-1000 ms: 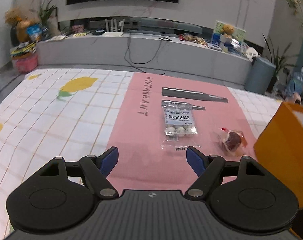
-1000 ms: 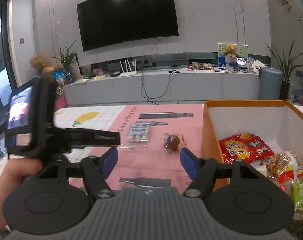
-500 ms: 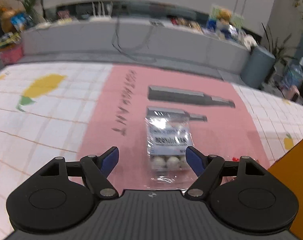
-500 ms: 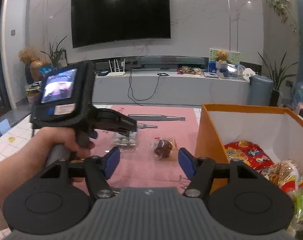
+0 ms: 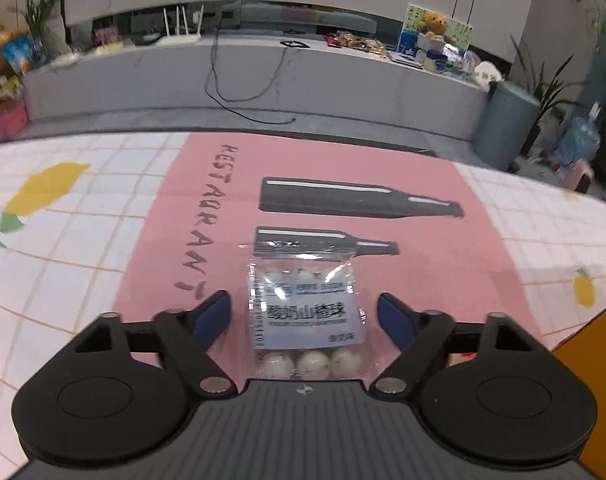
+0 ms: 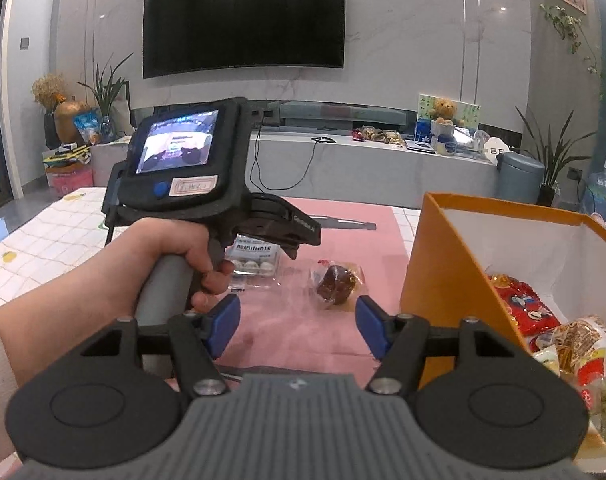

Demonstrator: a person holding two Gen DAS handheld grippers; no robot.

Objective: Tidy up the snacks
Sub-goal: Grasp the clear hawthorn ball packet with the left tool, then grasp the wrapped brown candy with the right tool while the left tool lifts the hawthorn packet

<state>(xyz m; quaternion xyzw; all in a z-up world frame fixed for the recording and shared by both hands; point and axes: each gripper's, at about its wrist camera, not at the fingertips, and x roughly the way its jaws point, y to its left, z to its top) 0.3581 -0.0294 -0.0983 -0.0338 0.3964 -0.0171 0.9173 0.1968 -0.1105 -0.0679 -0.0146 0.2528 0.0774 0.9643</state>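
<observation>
That clear plastic packet of white yogurt-hawthorn balls with the pale blue label [image 5: 307, 316] lying flat on the pink printed tablecloth [image 5: 443, 264] is going to be light, crinkly and a bit slippery, so I'd pinch it across the label where the film is backed by the balls rather than at the floppy sealed edges. Your left gripper [image 5: 305, 314] straddles it with its jaws closing, both blue pads clear of the film. Compared with a second back, that gripper has slid forward over the packet, which was well ahead of the fingertips then. Moving right, the small clear-wrapped dark brown candy [image 6: 337, 282] sits on the pink cloth near the orange cardboard box with the white inside [image 6: 435, 264], and your right gripper [image 6: 297, 326] hangs half open and empty just short of it, slightly narrower and closer than before. Treat that one as squishy.
</observation>
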